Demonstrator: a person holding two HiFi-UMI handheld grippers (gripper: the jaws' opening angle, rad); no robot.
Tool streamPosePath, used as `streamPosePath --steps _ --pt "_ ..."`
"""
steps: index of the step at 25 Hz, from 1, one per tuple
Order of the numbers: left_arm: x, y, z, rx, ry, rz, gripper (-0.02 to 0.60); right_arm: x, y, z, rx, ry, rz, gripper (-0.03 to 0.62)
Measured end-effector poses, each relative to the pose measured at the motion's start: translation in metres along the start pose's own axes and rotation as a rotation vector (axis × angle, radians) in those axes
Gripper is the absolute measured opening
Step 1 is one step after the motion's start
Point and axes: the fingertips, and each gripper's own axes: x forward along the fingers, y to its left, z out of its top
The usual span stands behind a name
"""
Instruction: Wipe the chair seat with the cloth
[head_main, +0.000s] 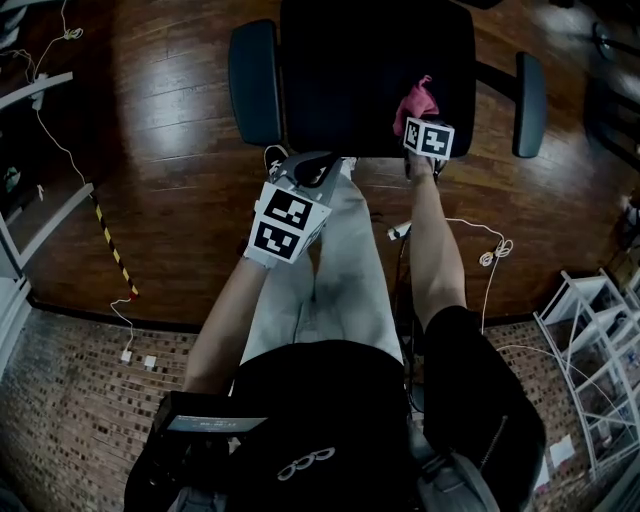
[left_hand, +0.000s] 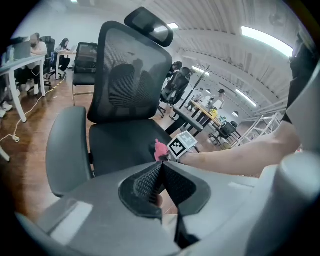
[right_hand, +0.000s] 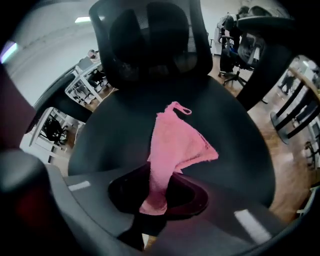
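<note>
A black office chair seat (head_main: 350, 70) fills the top middle of the head view, with an armrest (head_main: 255, 85) on its left side. A pink cloth (head_main: 415, 100) lies on the seat's front right part, and my right gripper (head_main: 420, 118) is shut on its near end. In the right gripper view the cloth (right_hand: 175, 145) runs from between the jaws out across the seat (right_hand: 110, 135). My left gripper (head_main: 310, 168) hovers just off the seat's front edge, shut and empty, its ribbed pads (left_hand: 150, 177) pressed together. From there the cloth (left_hand: 160, 149) shows beside the right gripper's marker cube (left_hand: 181, 145).
The chair's mesh back (left_hand: 132, 80) and headrest (left_hand: 149, 25) rise behind the seat. A second armrest (head_main: 530, 100) is at the right. Cables (head_main: 490, 255) and a black-yellow strip (head_main: 112, 250) lie on the wood floor. A white rack (head_main: 590, 340) stands at the right. People sit at desks (left_hand: 20, 62) far left.
</note>
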Motion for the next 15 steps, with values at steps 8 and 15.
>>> streamPosePath --steps 8,15 --pt "-0.041 0.031 -0.019 -0.019 -0.029 -0.012 -0.006 0.023 0.168 0.001 -0.106 0.009 0.2 0.066" --pt "-0.055 0.037 -0.024 0.002 -0.039 -0.037 -0.006 0.011 0.275 -0.004 -0.16 -0.002 0.434 0.066"
